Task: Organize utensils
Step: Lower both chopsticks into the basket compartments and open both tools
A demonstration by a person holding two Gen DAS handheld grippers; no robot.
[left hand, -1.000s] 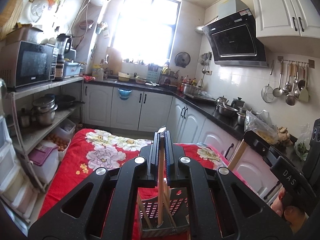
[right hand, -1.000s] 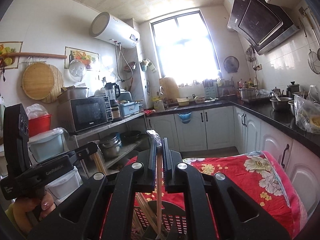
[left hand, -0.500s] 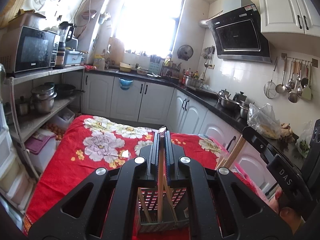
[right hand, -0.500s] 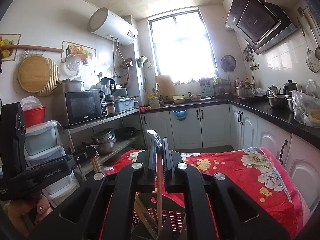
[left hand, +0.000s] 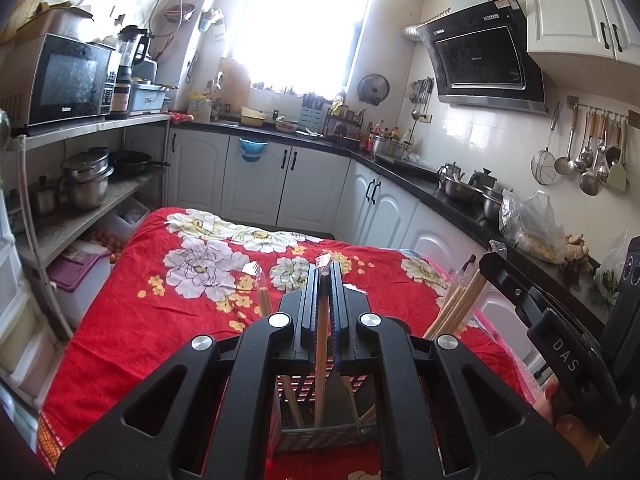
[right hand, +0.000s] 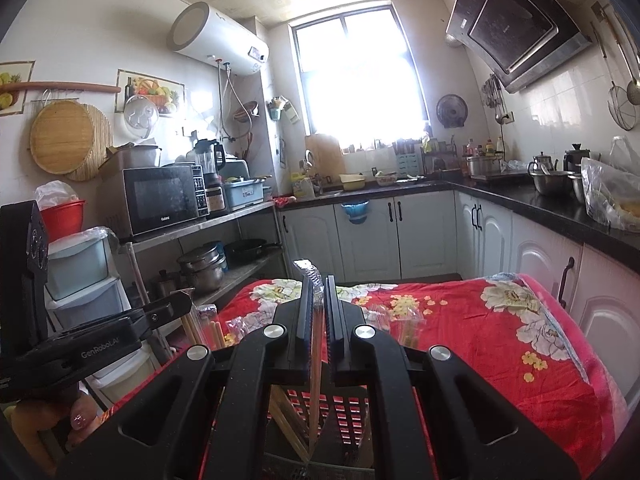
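Here the left claw is clenched on a single wooden chopstick, held upright with its lower end down inside the slotted grey basket that stands on the red flowered tabletop. The right claw is likewise clamped on a chopstick of its own, plastic wrapper showing at the tip, also reaching down into the same basket. A few sticks already lean inside the basket, so part of the sorting looks done. What remains, by my reading: letting go of these two, then dealing with the wrapped chopsticks lying further out on the cloth. A bundle of sticks also shows beside the right claw in the left view; whether it stands in a holder I cannot tell.
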